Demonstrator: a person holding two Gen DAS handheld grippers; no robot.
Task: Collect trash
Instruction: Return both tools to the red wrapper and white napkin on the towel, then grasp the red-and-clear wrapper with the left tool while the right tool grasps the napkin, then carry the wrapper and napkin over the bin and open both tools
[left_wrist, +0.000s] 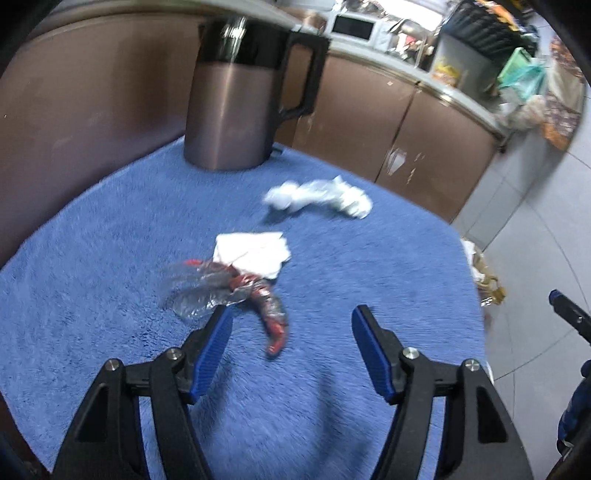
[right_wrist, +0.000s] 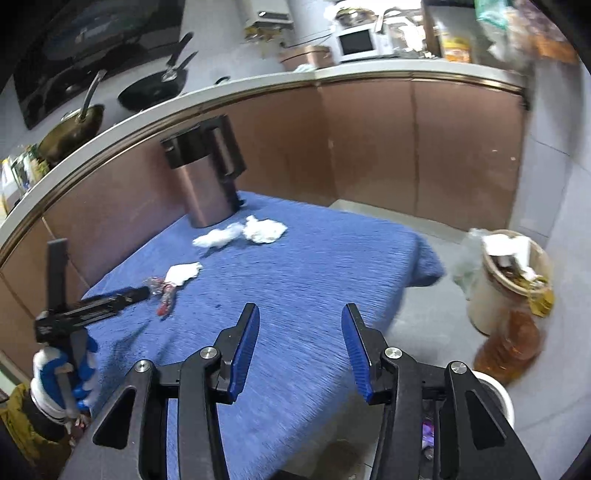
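One bin (right_wrist: 491, 291) on the floor off the tabletop's right edge brims with paper scraps, while both grippers gape empty, the left gripper (left_wrist: 291, 317) straddling the red wrapper (left_wrist: 267, 306) mid-tabletop, the right gripper (right_wrist: 300, 314) well apart.

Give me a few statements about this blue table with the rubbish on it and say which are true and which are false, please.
1. Both grippers are open and hold nothing. True: the left gripper and the right gripper have their jaws apart and nothing between them.
2. The red and clear wrapper lies in the bin. False: it lies on the blue cloth, close in front of the left gripper.
3. A folded white napkin touches the wrapper. True.
4. The metal kettle lies on its side. False: it stands upright at the far edge.
5. The bin on the floor already holds trash. True.
6. The crumpled tissues are on the floor. False: they lie on the cloth near the kettle.
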